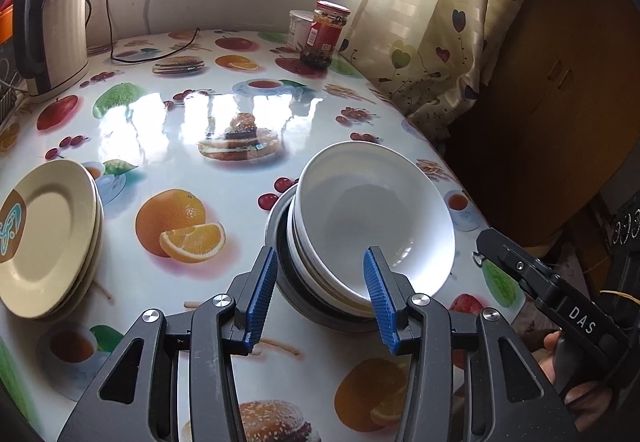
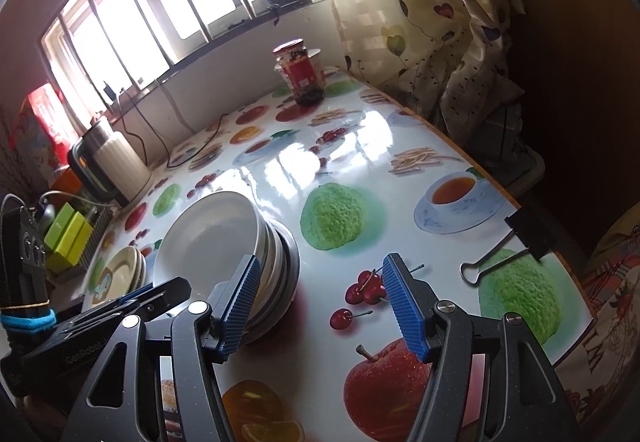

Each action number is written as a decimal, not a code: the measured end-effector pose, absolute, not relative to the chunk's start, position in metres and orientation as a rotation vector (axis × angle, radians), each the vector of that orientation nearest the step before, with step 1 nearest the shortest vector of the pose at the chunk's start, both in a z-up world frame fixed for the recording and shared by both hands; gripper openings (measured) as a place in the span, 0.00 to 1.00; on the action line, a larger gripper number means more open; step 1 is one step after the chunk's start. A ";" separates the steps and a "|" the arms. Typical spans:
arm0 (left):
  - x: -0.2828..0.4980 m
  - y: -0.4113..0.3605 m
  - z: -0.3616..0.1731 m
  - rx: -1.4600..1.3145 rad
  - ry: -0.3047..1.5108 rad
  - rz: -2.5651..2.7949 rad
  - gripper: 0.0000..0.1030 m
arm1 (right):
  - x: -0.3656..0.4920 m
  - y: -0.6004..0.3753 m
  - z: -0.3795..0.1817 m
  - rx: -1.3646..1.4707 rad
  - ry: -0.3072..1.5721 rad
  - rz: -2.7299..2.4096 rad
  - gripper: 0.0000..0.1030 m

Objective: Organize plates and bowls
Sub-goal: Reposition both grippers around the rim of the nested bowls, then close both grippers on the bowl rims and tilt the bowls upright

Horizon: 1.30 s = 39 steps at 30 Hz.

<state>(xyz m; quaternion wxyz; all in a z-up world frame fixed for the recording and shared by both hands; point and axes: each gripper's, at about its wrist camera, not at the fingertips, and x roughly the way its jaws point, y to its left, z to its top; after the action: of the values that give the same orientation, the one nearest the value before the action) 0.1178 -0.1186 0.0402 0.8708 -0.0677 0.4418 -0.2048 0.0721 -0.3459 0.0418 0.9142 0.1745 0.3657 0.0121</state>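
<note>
A stack of white bowls (image 1: pixel 372 218) sits in a grey bowl on the fruit-print table, the top bowl tilted. It also shows in the right wrist view (image 2: pixel 216 238). My left gripper (image 1: pixel 320 282) is open, its fingers astride the near rim of the stack, touching nothing that I can tell. A stack of cream plates (image 1: pixel 48 234) lies at the left, seen also in the right wrist view (image 2: pixel 120 274). My right gripper (image 2: pixel 320 302) is open and empty, just right of the bowl stack, above the table.
A kettle (image 1: pixel 56 38) with a cable stands at the back left. A red-lidded jar (image 1: pixel 326 34) and a white tub (image 1: pixel 300 28) stand at the back. A curtain (image 1: pixel 420 22) hangs by the table's right edge. A binder clip (image 2: pixel 512 242) grips that edge.
</note>
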 end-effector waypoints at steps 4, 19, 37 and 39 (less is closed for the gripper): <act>0.115 -0.112 0.044 -0.128 0.905 -0.397 0.45 | 0.073 -0.345 0.041 0.357 0.758 0.024 0.62; 0.103 -0.093 0.050 -0.120 0.857 -0.368 0.45 | 0.072 -0.334 0.035 0.299 0.772 0.049 0.62; 0.113 -0.083 0.025 -0.151 0.940 -0.306 0.45 | 0.076 -0.332 0.028 0.289 0.785 0.046 0.62; 0.116 -0.085 0.019 -0.153 0.962 -0.311 0.45 | 0.077 -0.332 0.027 0.286 0.783 0.041 0.62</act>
<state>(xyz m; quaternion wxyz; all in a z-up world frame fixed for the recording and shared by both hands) 0.1155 -0.0848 0.0192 0.8721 -0.0733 0.4603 -0.1489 0.0774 -0.3325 0.0266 0.9142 0.1389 0.3803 0.0197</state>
